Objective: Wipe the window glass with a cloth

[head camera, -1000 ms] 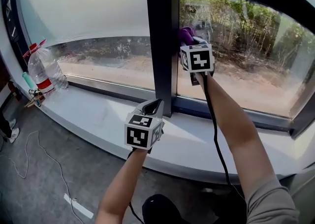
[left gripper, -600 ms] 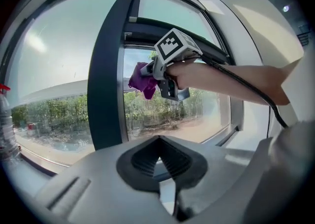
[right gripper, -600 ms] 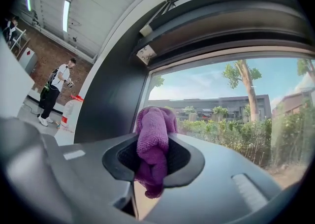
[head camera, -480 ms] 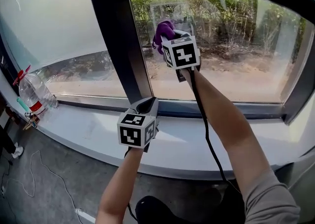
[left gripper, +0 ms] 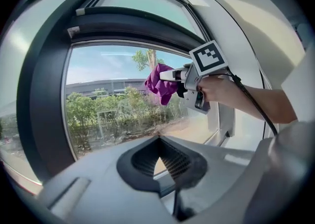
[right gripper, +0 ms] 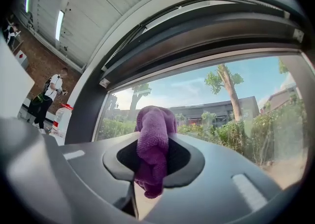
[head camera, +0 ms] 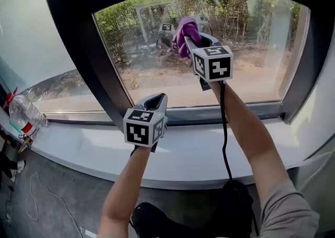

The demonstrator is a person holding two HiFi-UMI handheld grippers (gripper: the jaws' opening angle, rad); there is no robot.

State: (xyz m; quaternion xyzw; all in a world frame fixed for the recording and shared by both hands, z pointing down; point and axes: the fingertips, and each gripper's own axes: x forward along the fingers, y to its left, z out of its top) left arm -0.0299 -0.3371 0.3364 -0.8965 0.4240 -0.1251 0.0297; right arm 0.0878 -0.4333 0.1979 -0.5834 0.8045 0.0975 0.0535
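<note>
While in right gripper (right gripper: 153, 169), purple cloth (right gripper: 155, 134)

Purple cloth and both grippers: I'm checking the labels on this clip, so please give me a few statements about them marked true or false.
1. The right gripper grips a purple cloth held up at the window glass. True.
2. The left gripper grips a second cloth. False: its jaws are together on nothing, and it hangs low over the white sill.
3. A plastic bottle stands at the sill's far right. False: it stands at the far left.
4. The window frame is dark. True.
</note>
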